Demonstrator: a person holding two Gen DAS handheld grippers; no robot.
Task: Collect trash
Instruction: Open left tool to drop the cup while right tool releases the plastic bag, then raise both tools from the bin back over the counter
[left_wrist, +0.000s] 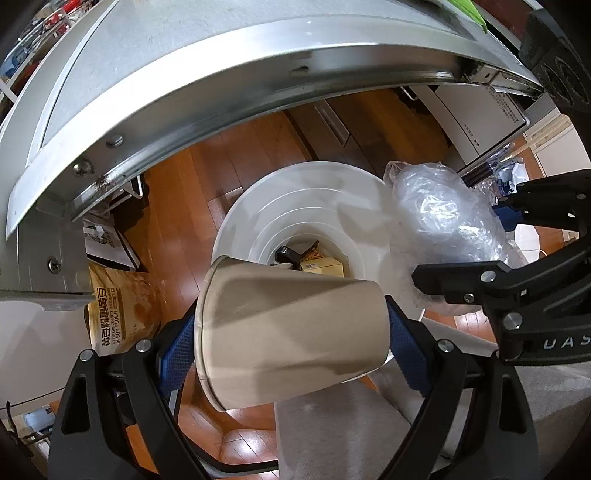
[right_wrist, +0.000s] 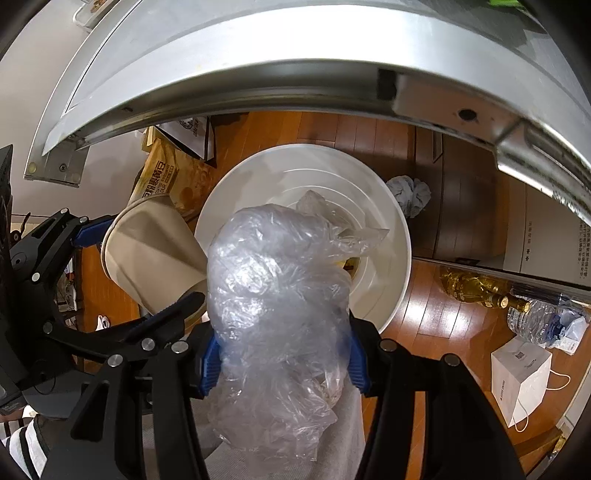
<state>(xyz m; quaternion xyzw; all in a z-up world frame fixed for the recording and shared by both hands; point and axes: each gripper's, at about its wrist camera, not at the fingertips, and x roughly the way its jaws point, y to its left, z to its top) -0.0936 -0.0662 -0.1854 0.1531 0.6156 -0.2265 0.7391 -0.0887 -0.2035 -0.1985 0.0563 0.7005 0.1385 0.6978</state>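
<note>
Boxes inside white bin

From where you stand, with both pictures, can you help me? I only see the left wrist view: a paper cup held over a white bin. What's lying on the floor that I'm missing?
Observer: A grey crumpled cloth lies on the floor just beyond the white bin; your view doesn't show it.
Operator: Anything else down there?
Observer: Yes, a white paper bag with string handles stands on the floor at the right.
Operator: And the other gripper, how is it holding that plastic?
Observer: The right gripper clamps the crumpled clear plastic between both blue pads, above the bin's near rim, right beside the paper cup.
</note>
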